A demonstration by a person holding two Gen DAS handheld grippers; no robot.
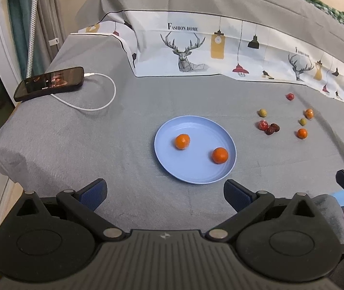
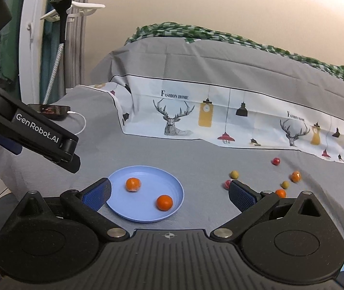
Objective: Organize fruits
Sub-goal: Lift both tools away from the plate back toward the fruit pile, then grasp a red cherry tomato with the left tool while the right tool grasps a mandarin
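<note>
Risk is roll-off: both the left gripper (image 1: 164, 193) and right gripper (image 2: 169, 194) gape wide, empty; two oranges sit on the blue plate (image 1: 172, 166); loose fruits (image 1: 283, 120) far right could scatter if nudged.

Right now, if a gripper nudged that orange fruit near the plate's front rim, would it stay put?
Probably not: the orange fruit looks round and smooth, so it would likely roll. The blue plate's raised rim might catch it. It sits loose, touching nothing but the plate, so a light push should move it.
</note>
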